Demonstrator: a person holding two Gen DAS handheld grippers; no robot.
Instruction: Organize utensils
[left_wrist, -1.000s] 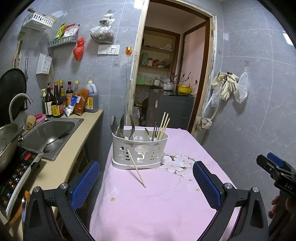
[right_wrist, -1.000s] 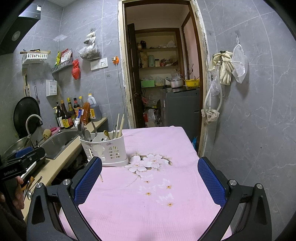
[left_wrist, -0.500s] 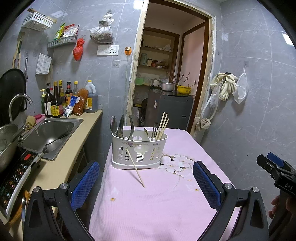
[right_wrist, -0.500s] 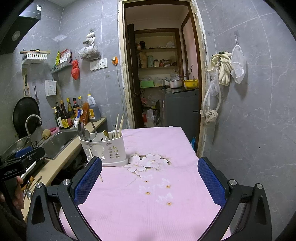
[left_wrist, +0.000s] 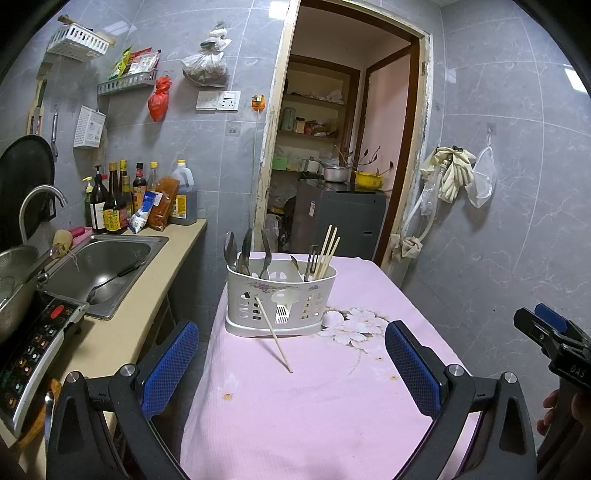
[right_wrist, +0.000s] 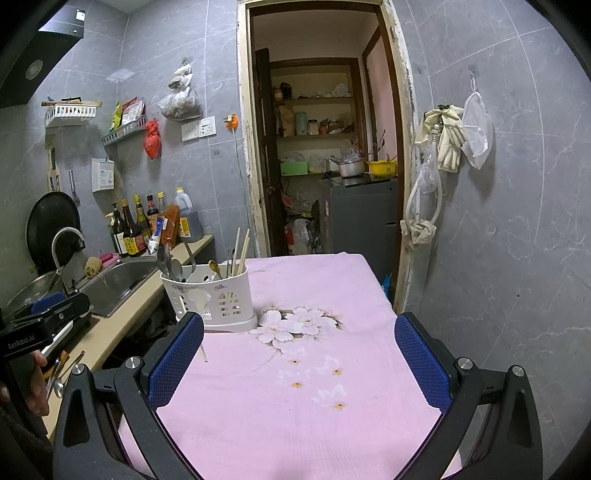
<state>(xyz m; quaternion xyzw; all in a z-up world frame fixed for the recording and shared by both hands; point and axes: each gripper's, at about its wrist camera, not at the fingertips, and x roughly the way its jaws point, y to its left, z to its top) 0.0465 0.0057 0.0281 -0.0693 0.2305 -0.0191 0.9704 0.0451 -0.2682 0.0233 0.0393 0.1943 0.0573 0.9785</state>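
Note:
A white slotted utensil caddy (left_wrist: 280, 302) (right_wrist: 214, 299) stands on the pink tablecloth (left_wrist: 332, 406) (right_wrist: 314, 387). Spoons (left_wrist: 243, 251) fill its left side and chopsticks (left_wrist: 327, 247) its right. One loose chopstick (left_wrist: 273, 334) leans against the caddy's front, its tip on the cloth. My left gripper (left_wrist: 291, 360) hangs open just short of that chopstick, nothing between its blue pads. My right gripper (right_wrist: 299, 354) is open too, over the cloth to the right of the caddy, holding nothing.
A counter with a steel sink (left_wrist: 99, 266), an induction cooker (left_wrist: 33, 347) and sauce bottles (left_wrist: 122, 203) runs along the table's left. A spoon (right_wrist: 59, 376) lies on the counter's near end. An open doorway (right_wrist: 325, 166) stands behind; a tiled wall (right_wrist: 517, 258) closes the right.
Both views have shifted only slightly; the caddy sits a touch further off in the left wrist view. Both grippers remain open and empty.

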